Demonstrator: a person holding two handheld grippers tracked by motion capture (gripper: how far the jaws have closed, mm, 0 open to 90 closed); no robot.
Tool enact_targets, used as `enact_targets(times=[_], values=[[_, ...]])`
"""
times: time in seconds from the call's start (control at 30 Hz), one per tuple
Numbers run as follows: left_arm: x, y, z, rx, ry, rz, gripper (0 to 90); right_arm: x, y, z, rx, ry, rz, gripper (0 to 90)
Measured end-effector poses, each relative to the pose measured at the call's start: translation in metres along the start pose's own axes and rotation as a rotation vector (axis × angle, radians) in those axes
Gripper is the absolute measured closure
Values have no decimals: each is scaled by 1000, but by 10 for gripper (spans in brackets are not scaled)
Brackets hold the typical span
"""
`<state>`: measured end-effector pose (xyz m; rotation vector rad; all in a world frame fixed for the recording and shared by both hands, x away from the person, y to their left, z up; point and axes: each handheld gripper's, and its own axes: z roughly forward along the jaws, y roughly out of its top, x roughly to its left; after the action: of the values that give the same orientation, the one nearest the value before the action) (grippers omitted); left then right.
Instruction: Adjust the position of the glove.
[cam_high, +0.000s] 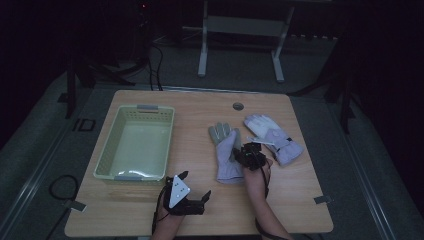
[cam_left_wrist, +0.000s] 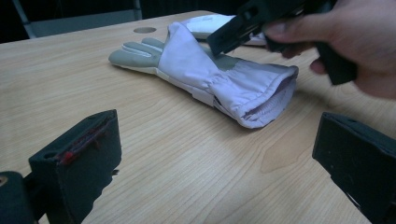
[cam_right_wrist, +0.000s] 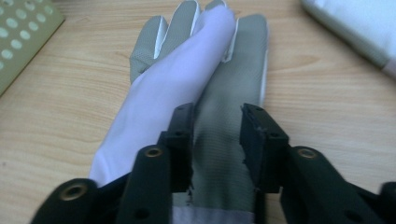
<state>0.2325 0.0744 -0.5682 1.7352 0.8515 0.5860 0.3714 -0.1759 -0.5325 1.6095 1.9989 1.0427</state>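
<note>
The near glove (cam_high: 228, 152) is soft fabric, pale lilac on the back with a grey, finely dimpled palm panel and white piping along the fingers. It lies flat on the wooden table (cam_high: 200, 210), partly folded so a lilac flap crosses over the grey side. Its long axis runs away from the person: the grey fingertips point toward the far edge, and the gathered, ribbed cuff opening faces the person's side.

The right gripper (cam_high: 248, 154) hangs directly over the glove's cuff end. In the right gripper view (cam_right_wrist: 217, 128), its black jaws stand partly spread above the grey panel, with the fabric visible between them but not pinched.

Just beyond and to the right of that gripper lies a second glove (cam_high: 274, 137), the same lilac and white, angled away with its fingers toward the far edge.

The left gripper (cam_high: 192, 187) sits low near the table's near edge, jaws spread wide, nothing between them, its jaws aimed toward the near glove's cuff.

Left of both tongs stands a pale green plastic basket (cam_high: 112, 145), rectangular with perforated walls.
</note>
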Motion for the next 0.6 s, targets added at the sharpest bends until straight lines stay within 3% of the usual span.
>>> enact_targets(times=[0.2, 0.37, 0.53, 0.6], values=[[0, 0, 0, 3, 1, -1, 13, -21, 14, -21, -16, 10, -95, 543], [0, 0, 0, 4, 0, -4, 13, -46, 27, -36, -30, 49, -166, 487], [0, 0, 0, 4, 1, -2, 14, -75, 34, -48, -30, 19, -215, 489], [1, 0, 0, 3, -2, -5, 13, -85, 36, -51, -23, 13, -262, 486]])
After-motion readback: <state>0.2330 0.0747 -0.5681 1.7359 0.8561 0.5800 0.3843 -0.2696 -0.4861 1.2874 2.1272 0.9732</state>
